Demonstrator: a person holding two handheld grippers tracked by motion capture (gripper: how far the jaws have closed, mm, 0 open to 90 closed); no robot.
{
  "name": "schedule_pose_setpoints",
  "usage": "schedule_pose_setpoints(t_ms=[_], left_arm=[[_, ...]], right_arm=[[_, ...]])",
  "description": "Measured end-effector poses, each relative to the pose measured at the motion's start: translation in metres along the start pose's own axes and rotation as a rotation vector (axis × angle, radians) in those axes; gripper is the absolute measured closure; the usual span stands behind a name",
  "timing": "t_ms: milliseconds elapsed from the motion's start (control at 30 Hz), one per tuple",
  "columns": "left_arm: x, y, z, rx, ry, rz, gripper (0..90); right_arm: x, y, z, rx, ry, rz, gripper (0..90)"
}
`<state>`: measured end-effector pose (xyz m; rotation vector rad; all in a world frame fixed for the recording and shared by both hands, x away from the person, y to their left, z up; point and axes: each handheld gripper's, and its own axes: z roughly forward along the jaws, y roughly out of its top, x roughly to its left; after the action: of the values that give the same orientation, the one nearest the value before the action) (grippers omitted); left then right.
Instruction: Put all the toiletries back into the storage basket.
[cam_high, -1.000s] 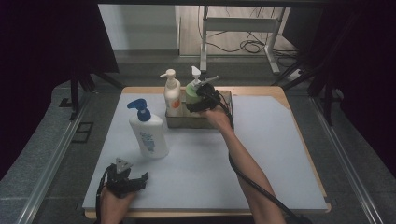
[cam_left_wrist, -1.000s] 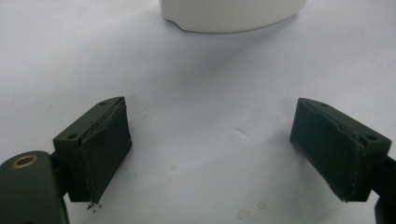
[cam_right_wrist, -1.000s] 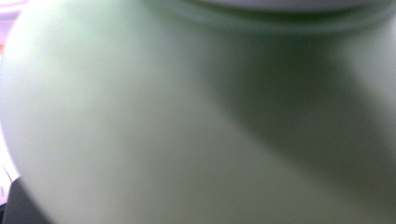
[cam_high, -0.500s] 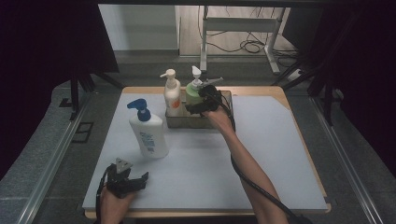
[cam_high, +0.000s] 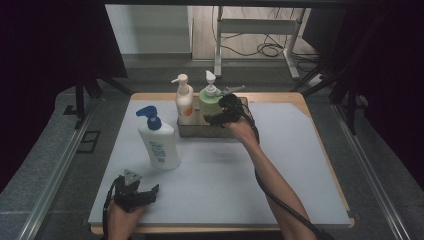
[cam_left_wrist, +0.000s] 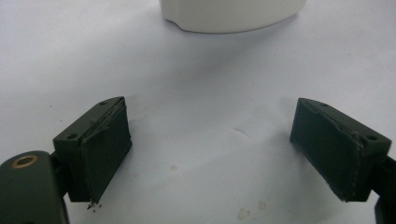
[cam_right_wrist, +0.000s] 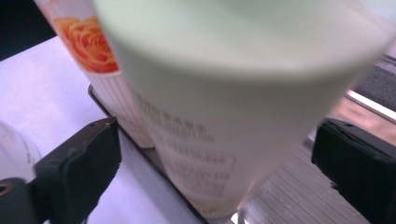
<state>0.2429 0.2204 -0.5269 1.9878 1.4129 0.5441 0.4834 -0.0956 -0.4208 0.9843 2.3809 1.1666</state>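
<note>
A wide table (cam_high: 300, 165) with a pale grey top takes up most of the scene. On its left half, nearer the middle, stands a big white pump bottle (cam_high: 159, 142) with a blue pump, upright and on its own. At the far edge sits a shallow tray (cam_high: 187, 131) holding two bottles side by side: a green pump bottle (cam_high: 210, 102) on the right and a slimmer cream bottle (cam_high: 183, 100) with an orange flower label on the left.

The right gripper (cam_high: 220, 117) reaches in to the green bottle from the near right. Its jaws have just been opening, and they stand spread on either side of the bottle's body (cam_right_wrist: 224, 116) with a gap at each pad, so nothing is pinched.

The left gripper (cam_high: 136, 192) rests at the near left of the table, jaws spread wide over bare tabletop, with the white bottle's base (cam_left_wrist: 229, 14) just beyond it.
</note>
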Motion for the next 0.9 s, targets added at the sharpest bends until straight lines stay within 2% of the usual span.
schedule_pose_setpoints(t_ms=[133, 267, 467, 567, 733, 900], left_arm=[[0.000, 0.000, 0.000, 0.000, 0.000, 0.000, 11.7], [0.000, 0.000, 0.000, 0.000, 0.000, 0.000, 11.7], [0.000, 0.000, 0.000, -0.002, 0.000, -0.001, 11.7], [0.000, 0.000, 0.000, -0.002, 0.000, -0.001, 11.7], [0.000, 0.000, 0.000, 0.000, 0.000, -0.001, 11.7], [0.000, 0.000, 0.000, 0.000, 0.000, -0.001, 11.7]], right_arm=[[-0.003, -0.004, -0.007, 0.014, 0.016, -0.004, 10.1], [-0.008, -0.007, -0.014, 0.029, 0.001, -0.010, 15.8], [-0.017, -0.014, -0.025, 0.038, 0.011, -0.022, 40.5], [-0.020, -0.019, -0.027, 0.047, -0.007, -0.026, 51.5], [-0.025, -0.023, -0.024, 0.084, -0.031, 0.010, 67.6], [-0.028, -0.023, -0.018, 0.075, -0.027, 0.041, 81.6]])
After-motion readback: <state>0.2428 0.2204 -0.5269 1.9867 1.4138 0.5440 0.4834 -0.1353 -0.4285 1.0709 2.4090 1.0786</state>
